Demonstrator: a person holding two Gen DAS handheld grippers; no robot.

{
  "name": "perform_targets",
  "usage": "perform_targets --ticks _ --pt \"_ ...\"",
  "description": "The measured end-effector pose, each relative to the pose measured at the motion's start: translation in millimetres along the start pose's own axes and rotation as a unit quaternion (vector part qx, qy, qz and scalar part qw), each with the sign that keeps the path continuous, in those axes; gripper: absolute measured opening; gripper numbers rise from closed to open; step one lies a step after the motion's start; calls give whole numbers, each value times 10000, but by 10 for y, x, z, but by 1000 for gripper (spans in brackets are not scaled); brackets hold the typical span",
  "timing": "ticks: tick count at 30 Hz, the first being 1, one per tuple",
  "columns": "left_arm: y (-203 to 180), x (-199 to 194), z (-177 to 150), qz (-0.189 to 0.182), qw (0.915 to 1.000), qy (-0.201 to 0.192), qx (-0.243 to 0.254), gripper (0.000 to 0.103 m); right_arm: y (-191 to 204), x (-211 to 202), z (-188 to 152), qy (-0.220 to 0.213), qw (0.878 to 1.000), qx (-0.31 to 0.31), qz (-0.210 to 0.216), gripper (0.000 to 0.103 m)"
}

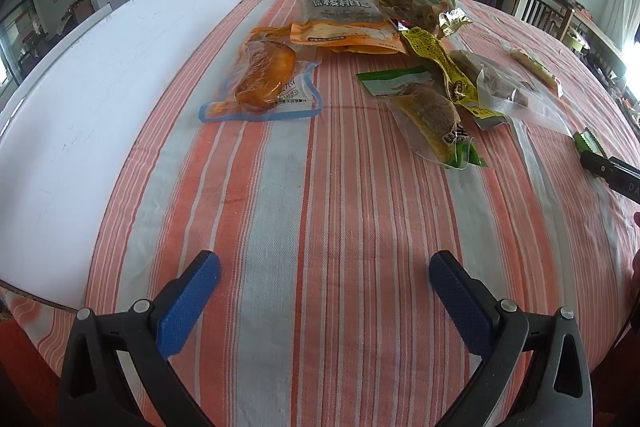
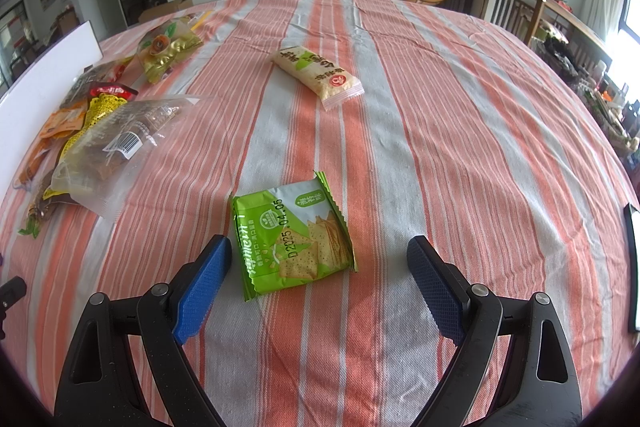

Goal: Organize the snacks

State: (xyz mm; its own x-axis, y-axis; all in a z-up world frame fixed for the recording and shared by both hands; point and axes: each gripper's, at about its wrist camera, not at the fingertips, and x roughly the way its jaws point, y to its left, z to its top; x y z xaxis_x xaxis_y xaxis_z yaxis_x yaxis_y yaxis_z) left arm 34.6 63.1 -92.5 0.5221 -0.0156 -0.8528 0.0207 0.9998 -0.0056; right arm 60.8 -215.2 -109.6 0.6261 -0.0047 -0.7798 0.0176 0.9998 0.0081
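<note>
In the right wrist view a green cracker packet (image 2: 294,235) lies flat on the striped tablecloth, just ahead of my open right gripper (image 2: 320,259), between its blue fingers but not gripped. A pale rice-cracker packet (image 2: 318,75) lies farther off. A heap of snack bags (image 2: 108,139) lies at the left. In the left wrist view my left gripper (image 1: 324,277) is open and empty over bare cloth. Ahead lie a clear pouch with orange meat (image 1: 264,75), a grey and orange bag (image 1: 344,23) and a pile of yellow and green pouches (image 1: 440,95).
A white board (image 1: 100,87) runs along the left side of the table. The right gripper's tip (image 1: 608,163) shows at the left view's right edge. A dark flat object (image 2: 632,267) lies at the right table edge. Chairs and living-room furniture stand beyond the table.
</note>
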Motion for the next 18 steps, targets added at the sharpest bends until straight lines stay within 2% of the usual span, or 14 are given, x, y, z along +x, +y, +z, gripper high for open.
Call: perform_targets --ticks 4,7,9,13,15,17,18 --pt "13 -5 29 -140 9997 189 63 103 2 0 0 0 10000 0 0 91" --pt "93 -78 81 -740 9969 180 -172 103 2 1 0 0 10000 0 -2 91" --pt "88 -122 151 -1012 9946 97 -189 103 -1 1 0 2 10000 -1 -5 91" --pt "-104 -166 442 -1111 9935 4 249 101 1 0 -1 1 10000 1 0 92" --pt "-217 -118 603 -1068 9937 1 354 94 -1 0 -1 1 10000 1 0 92" --pt "-307 -15 764 -1111 9934 63 292 82 1 0 0 1 10000 0 0 92" --pt "-333 46 833 -1144 9931 90 241 81 0 0 0 1 10000 1 0 92"
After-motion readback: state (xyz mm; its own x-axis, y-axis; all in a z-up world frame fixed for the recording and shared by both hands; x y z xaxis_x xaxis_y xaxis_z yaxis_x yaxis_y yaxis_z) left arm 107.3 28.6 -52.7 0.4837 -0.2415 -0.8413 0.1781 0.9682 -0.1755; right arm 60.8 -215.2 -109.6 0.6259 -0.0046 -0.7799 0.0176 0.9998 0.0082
